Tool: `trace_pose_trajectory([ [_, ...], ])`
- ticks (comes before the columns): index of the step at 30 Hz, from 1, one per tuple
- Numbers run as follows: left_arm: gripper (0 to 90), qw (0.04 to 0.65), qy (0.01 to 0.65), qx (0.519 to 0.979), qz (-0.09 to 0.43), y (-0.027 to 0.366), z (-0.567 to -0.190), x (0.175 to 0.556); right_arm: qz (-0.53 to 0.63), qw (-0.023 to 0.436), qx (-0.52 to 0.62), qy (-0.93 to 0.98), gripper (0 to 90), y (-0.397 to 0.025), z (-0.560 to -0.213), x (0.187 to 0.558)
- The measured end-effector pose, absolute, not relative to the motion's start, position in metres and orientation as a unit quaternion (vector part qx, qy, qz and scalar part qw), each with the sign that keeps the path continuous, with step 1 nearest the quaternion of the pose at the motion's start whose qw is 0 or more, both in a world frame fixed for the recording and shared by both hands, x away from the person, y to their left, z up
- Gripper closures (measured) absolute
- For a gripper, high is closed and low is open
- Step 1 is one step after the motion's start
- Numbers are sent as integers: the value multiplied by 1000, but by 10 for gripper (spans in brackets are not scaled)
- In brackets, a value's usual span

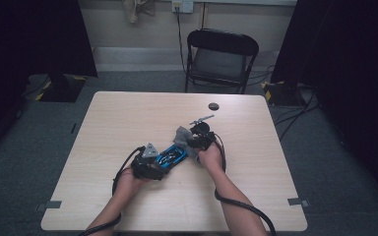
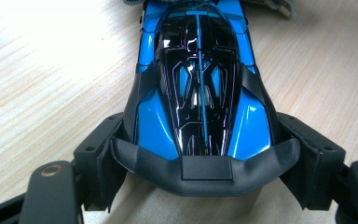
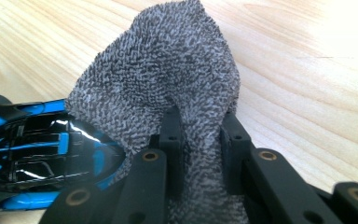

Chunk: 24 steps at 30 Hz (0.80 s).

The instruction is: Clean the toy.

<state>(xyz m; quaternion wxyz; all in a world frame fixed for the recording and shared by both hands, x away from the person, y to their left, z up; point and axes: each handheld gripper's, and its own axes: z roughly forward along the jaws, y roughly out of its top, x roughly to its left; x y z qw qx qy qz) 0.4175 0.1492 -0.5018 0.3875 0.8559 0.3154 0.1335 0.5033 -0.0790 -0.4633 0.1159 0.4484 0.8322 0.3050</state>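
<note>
A blue and black toy car [image 1: 171, 157] lies on the wooden table [image 1: 128, 123], a little front of its middle. My left gripper [image 1: 149, 164] is shut on the car's black end [image 2: 206, 169], one jaw on each side. The car's glossy blue body [image 2: 198, 84] runs away from that gripper. My right gripper [image 1: 195, 141] is shut on a grey textured cloth [image 3: 168, 93]. The cloth [image 1: 183, 137] lies against the other end of the car [image 3: 42, 154] and covers part of it. A hand holds each gripper.
A small dark round disc [image 1: 213, 106] lies near the table's far edge. A thin metal piece [image 1: 202, 119] sits just beyond the right gripper. A black folding chair [image 1: 220, 59] stands behind the table. Cables trail from both grippers toward the front edge.
</note>
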Motion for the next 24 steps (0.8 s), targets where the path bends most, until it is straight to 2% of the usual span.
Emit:
trace_pose_trajectory([
  [19, 241, 387, 315, 856, 133, 149, -502, 418, 298, 129, 469, 821, 754, -97, -470, 508],
  [24, 241, 387, 315, 856, 134, 149, -502, 418, 305, 125, 481, 812, 754, -118, -468, 506],
])
